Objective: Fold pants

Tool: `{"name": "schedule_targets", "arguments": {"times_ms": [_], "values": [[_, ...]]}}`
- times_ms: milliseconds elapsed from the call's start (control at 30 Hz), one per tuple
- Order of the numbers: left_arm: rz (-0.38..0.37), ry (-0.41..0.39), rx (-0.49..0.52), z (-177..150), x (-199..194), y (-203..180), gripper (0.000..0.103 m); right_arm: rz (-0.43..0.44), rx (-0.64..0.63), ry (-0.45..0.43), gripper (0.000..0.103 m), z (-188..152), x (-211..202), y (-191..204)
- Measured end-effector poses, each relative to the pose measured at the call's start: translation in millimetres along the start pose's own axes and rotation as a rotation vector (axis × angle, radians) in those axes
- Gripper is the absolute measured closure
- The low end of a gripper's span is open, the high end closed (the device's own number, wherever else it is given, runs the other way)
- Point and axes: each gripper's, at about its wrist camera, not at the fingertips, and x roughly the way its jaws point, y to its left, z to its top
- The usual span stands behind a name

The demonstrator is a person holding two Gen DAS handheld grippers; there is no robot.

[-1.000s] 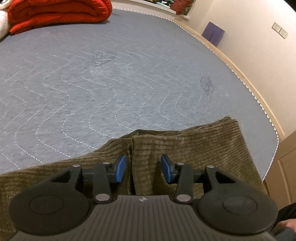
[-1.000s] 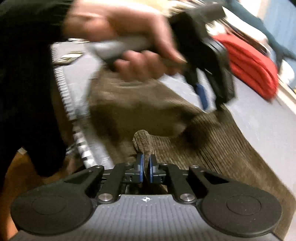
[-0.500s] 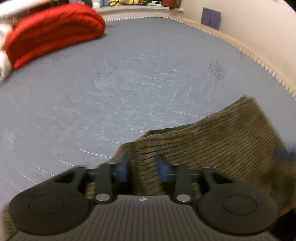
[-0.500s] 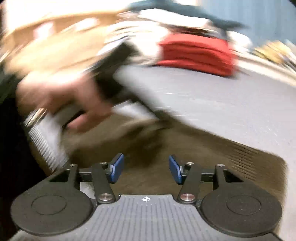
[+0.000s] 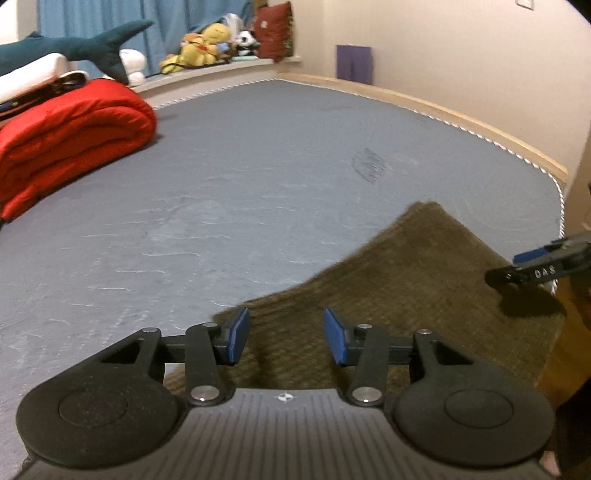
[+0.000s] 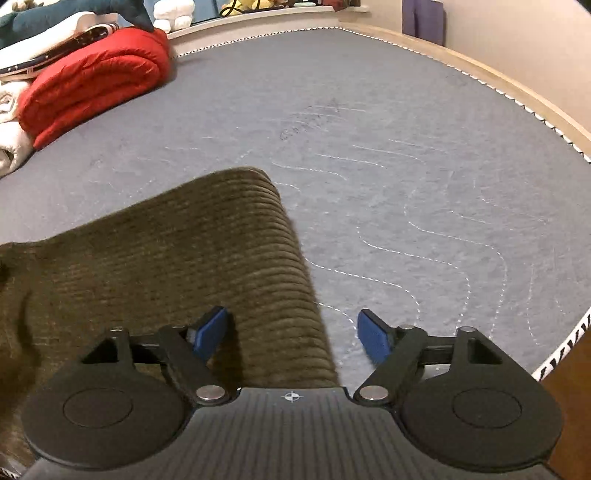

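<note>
Grey quilted mattress (image 5: 258, 177) fills both views, wavy white stitching across it, cord trim along its edge. Olive-brown corduroy pants (image 6: 177, 266) lie folded flat at the near edge of the mattress, close to its near right corner; ribbing shows clearly in the right wrist view. One rounded folded corner points toward the middle of the mattress.

Left claw (image 5: 286, 334) sits over the near part of the pants, blue pads spread wide, nothing between them. Right claw (image 6: 293, 332) also spread wide; its left pad is over the corduroy, its right pad over bare mattress, straddling the right edge of the fabric. Cannot tell if either pad touches the cloth. Tip of the right claw shows at the right margin of the left wrist view, above the far right side of the pants, casting a shadow on them.

Red folded quilt (image 5: 70, 136) rests at the far left corner of the mattress. Behind it: plush shark (image 5: 74, 48), white bedding. Stuffed toys (image 5: 203, 48) line the ledge by a blue curtain (image 5: 110, 18).
</note>
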Motion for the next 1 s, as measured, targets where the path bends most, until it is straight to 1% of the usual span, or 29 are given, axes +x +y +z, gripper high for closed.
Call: {"name": "schedule_targets", "arguments": {"times_ms": [67, 133, 167, 200, 233, 267, 300, 333, 367, 400, 433, 467, 500, 567, 633, 700, 733, 767, 800, 933, 1000], "values": [[-0.001, 0.009, 0.020, -1.1, 5.8, -5.1, 0.052, 0.023, 0.014, 0.039, 0.021, -1.9, 3.8, -2.1], [-0.001, 0.012, 0.031, -2.7, 7.0, -7.8, 0.052, 0.079, 0.042, 0.095, 0.021, -4.3, 9.3, -5.7], [-0.003, 0.011, 0.032, -2.0, 6.8, -8.0, 0.052, 0.101, 0.058, 0.106, 0.022, -5.2, 9.6, -7.3], [-0.004, 0.007, 0.028, -1.5, 6.2, -8.1, 0.052, 0.110, 0.049, 0.100, 0.025, -5.4, 9.1, -6.7], [-0.007, 0.001, 0.020, -0.5, 4.6, -7.6, 0.052, 0.134, 0.031, 0.096, 0.040, -5.4, 6.6, -3.4], [-0.014, -0.006, 0.010, 0.5, 2.6, -6.2, 0.052, 0.141, 0.027, 0.089, 0.052, -5.4, 3.7, -2.1], [-0.022, -0.013, -0.001, 0.8, -0.3, -4.6, 0.052, 0.142, 0.030, 0.075, 0.060, -5.1, 0.1, -1.7], [-0.037, -0.016, -0.024, 2.1, -3.1, -2.3, 0.052, 0.158, 0.033, 0.063, 0.073, -4.5, -3.7, -1.5], [-0.062, -0.014, -0.058, 3.8, -4.3, 0.2, 0.046, 0.179, 0.038, 0.046, 0.082, -3.4, -8.8, -0.8], [-0.102, -0.013, -0.102, 5.4, -6.2, 3.2, 0.043, 0.190, 0.030, 0.024, 0.084, -2.0, -15.0, 1.8], [-0.135, -0.015, -0.136, 6.8, -9.7, 5.6, 0.035, 0.198, -0.003, -0.013, 0.085, -1.1, -24.1, 8.8], [-0.167, -0.022, -0.170, 9.0, -13.0, 7.7, 0.029, 0.206, -0.044, -0.052, 0.085, -1.0, -32.5, 15.6], [-0.199, -0.036, -0.197, 12.0, -17.1, 8.1, 0.027, 0.224, -0.110, -0.105, 0.085, -2.1, -45.3, 28.7], [-0.256, -0.061, -0.233, 18.5, -24.3, 7.2, 0.020, 0.266, -0.241, -0.189, 0.085, -9.3, -67.8, 56.9], [-0.340, -0.070, -0.292, 23.7, -29.2, 9.4, 0.017, 0.315, -0.354, -0.245, 0.085, -20.8, -86.8, 86.0], [-0.432, -0.055, -0.354, 27.2, -29.8, 11.7, 0.014, 0.343, -0.466, -0.286, 0.085, -34.3, -99.6, 115.0], [-0.464, -0.038, -0.372, 28.4, -28.3, 11.6, 0.013, 0.349, -0.518, -0.306, 0.085, -40.6, -105.7, 127.6], [-0.480, -0.021, -0.376, 29.3, -26.8, 10.7, 0.013, 0.354, -0.567, -0.325, 0.086, -46.6, -110.0, 138.7], [-0.479, -0.015, -0.371, 29.8, -26.1, 9.6, 0.013, 0.362, -0.619, -0.344, 0.086, -53.0, -113.8, 150.6], [-0.432, -0.002, -0.367, 29.5, -24.1, 8.9, 0.013, 0.368, -0.736, -0.376, 0.086, -63.8, -127.5, 181.7], [-0.359, 0.007, -0.370, 27.6, -22.3, 12.0, 0.026, 0.365, -0.758, -0.371, 0.086, -64.7, -124.8, 191.7]]}}
